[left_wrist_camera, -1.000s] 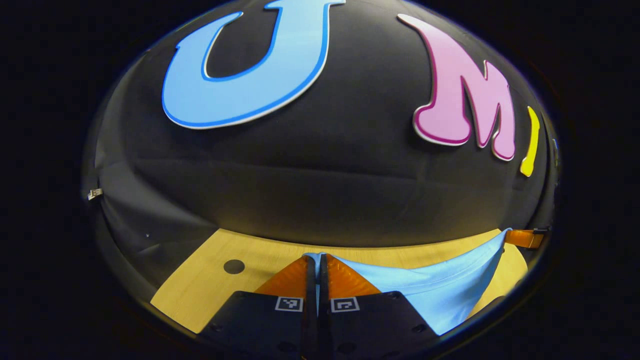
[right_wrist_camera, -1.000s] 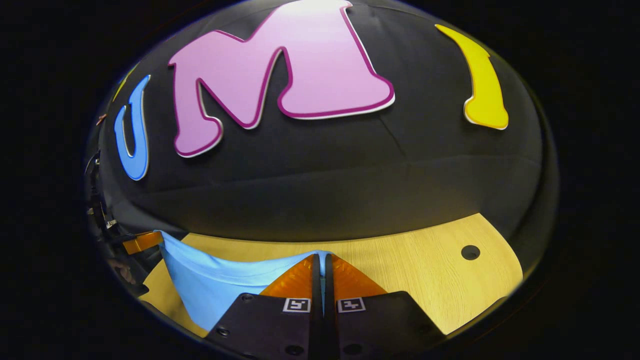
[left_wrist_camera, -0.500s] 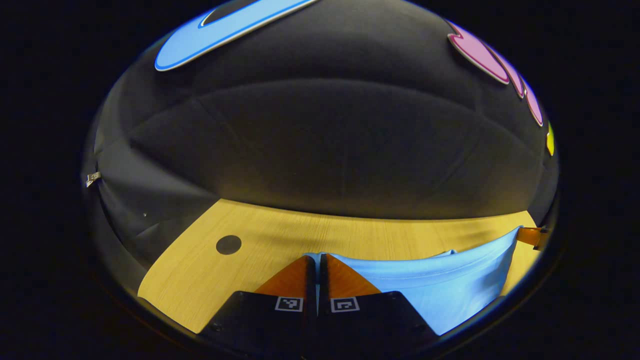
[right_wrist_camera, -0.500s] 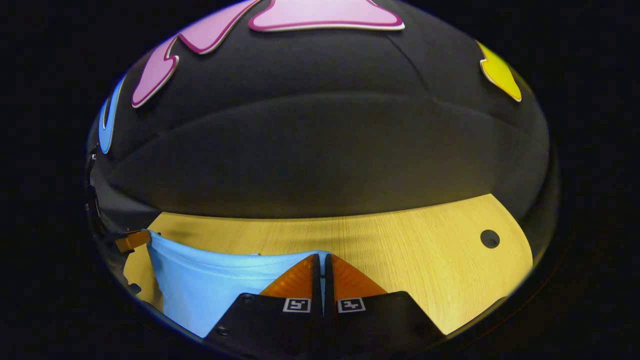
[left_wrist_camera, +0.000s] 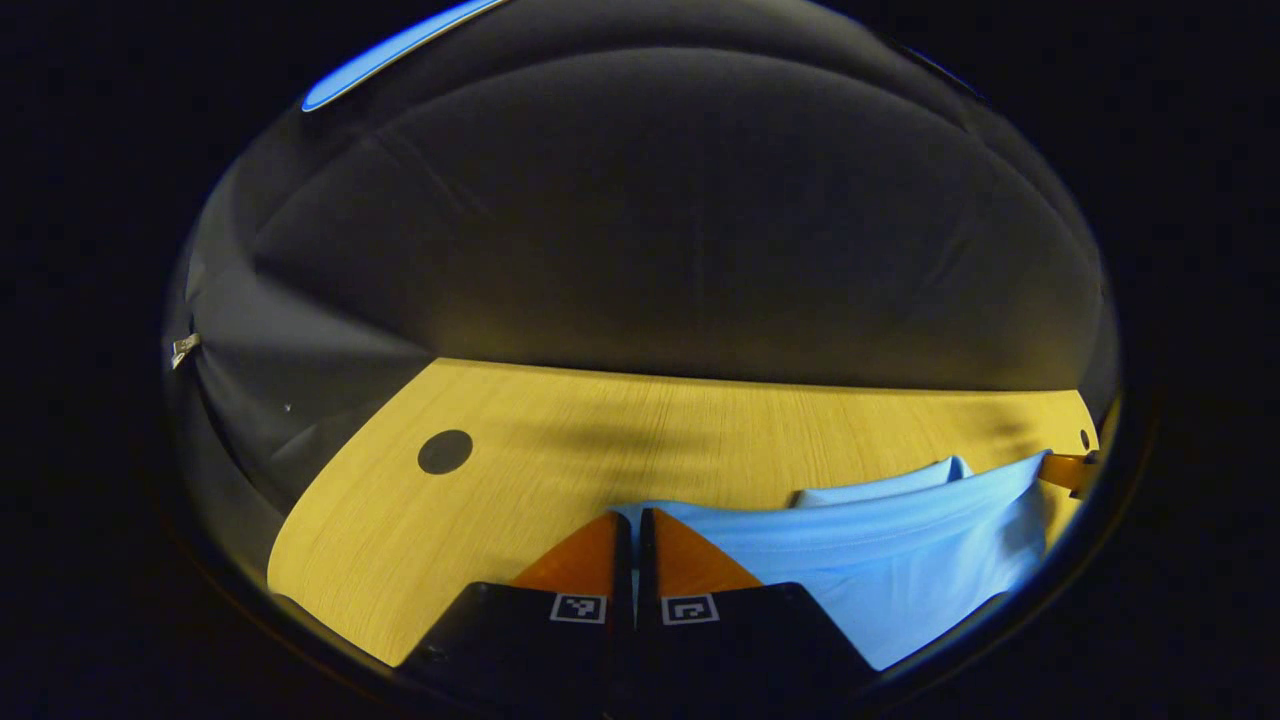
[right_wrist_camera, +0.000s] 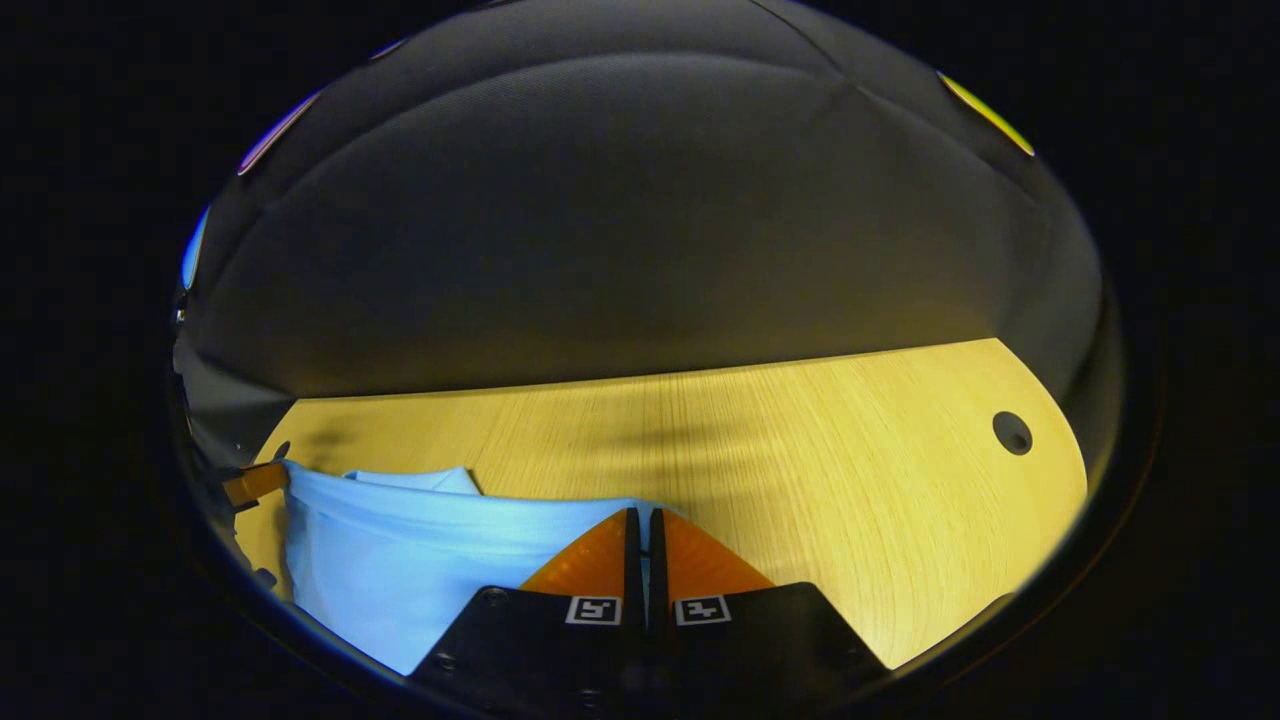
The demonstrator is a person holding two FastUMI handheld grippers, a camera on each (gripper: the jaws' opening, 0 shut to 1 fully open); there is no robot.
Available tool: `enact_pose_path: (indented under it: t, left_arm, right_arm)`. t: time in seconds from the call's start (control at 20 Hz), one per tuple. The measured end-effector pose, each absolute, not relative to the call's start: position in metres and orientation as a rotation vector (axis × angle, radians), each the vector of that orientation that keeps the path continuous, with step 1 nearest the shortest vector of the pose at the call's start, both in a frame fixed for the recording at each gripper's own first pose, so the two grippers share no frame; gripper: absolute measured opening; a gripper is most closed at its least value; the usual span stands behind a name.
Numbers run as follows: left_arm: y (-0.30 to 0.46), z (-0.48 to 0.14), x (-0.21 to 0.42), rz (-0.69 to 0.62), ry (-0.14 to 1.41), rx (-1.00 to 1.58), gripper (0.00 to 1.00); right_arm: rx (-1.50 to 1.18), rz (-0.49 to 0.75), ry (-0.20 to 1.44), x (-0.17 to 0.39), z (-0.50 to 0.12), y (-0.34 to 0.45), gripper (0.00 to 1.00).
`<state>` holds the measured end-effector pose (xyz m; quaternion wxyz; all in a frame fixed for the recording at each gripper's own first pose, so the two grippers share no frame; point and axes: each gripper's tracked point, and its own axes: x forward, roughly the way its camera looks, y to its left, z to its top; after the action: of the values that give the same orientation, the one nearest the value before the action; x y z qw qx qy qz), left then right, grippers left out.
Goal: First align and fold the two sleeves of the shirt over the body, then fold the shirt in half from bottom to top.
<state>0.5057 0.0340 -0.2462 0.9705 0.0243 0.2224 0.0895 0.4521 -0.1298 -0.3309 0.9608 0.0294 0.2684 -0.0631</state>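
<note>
Two grippers each pinch a corner of the light blue shirt (left_wrist_camera: pixel 880 560) above the wooden table (left_wrist_camera: pixel 560 450). The left gripper (left_wrist_camera: pixel 634 520) has its fingers pressed together on the shirt's hem corner, the fabric stretching away to its right toward the right gripper (left_wrist_camera: pixel 1068 470) at the far edge. In the right gripper view, the right gripper (right_wrist_camera: pixel 646 516) is likewise clamped on the shirt (right_wrist_camera: pixel 400 570), which runs left to the left gripper (right_wrist_camera: pixel 255 482). A round hole (right_wrist_camera: pixel 1012 432) marks the table (right_wrist_camera: pixel 800 480).

Left tongs (left_wrist_camera: pixel 634 520) pinch the shirt (left_wrist_camera: pixel 880 560) hem above the table (left_wrist_camera: pixel 480 500).
</note>
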Motion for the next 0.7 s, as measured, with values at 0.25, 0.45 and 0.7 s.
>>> enact_pose_path:
  t: [0.25,0.45,0.7]
  left_arm:
    - [0.038,-0.258,0.507,0.195,0.478,0.07,0.07]
    - [0.034,-0.264,0.501,0.181,0.5,0.084,0.33]
    - [0.027,-0.249,0.496,0.165,0.479,0.078,0.67]
  right_arm:
    - [-0.006,-0.153,0.539,0.454,-0.336,-0.137,0.1]
    - [0.007,-0.164,0.533,0.452,-0.33,-0.141,0.27]
    - [0.034,-0.155,0.545,0.444,-0.324,-0.137,0.48]
